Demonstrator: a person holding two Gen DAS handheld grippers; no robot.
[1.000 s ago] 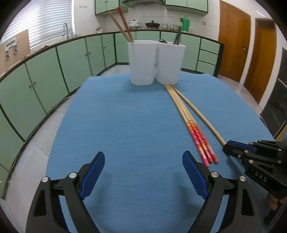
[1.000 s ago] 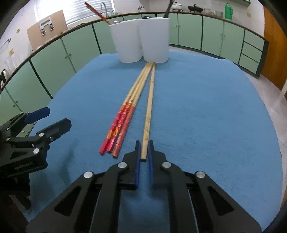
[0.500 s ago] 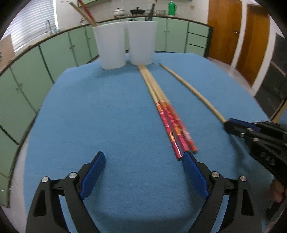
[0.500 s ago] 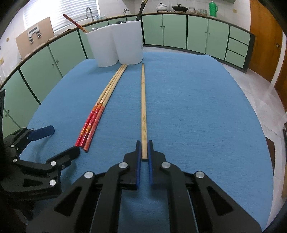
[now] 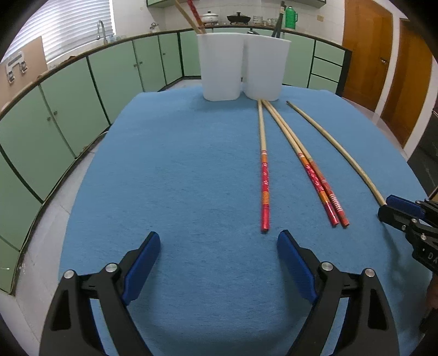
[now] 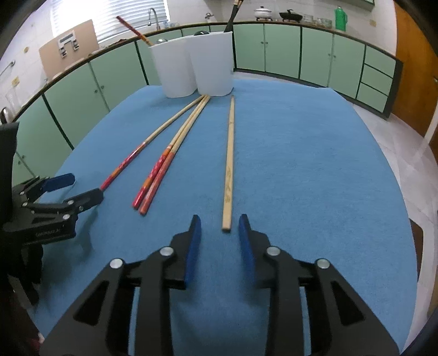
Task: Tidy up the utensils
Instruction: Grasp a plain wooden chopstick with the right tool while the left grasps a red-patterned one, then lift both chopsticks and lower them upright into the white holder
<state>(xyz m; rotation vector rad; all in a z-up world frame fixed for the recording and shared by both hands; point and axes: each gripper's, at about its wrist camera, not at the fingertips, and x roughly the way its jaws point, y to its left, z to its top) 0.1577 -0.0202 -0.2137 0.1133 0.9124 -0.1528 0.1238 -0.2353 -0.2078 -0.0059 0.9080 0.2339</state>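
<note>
Blue cloth-covered table [image 5: 178, 169]: work surface carrying all items below

White utensil holder [image 5: 242, 65], two joined compartments, upright at the far edge of the table; the left compartment holds red-ended chopsticks [image 5: 191, 12] leaning left, the right compartment holds dark utensils [image 5: 279, 24]

Single red-handled chopstick [image 5: 263, 175]: flat on the cloth, tip touching the base of the holder's right compartment, red end lying just ahead of the left gripper's right finger

Pair of red-handled chopsticks [image 5: 320, 180]: side by side and touching, to the right of the single one, fanning out from the same spot at the holder

Plain bamboo chopstick [image 6: 228, 167]: lying flat, apart from the red ones, far tip just short of the holder; its near end sits just ahead of the gap between the right gripper's fingers, not clasped

Left gripper [image 5: 219, 256]: fingers spread wide, holding nothing, low over the cloth

Right gripper [image 6: 219, 241]: fingers partly parted, holding nothing

Background: green cabinets [image 5: 68, 98] along the wall, pots [image 5: 238, 18] and a green flask [image 5: 290, 17] on the counter, wooden doors [image 5: 366, 52] at right
</note>
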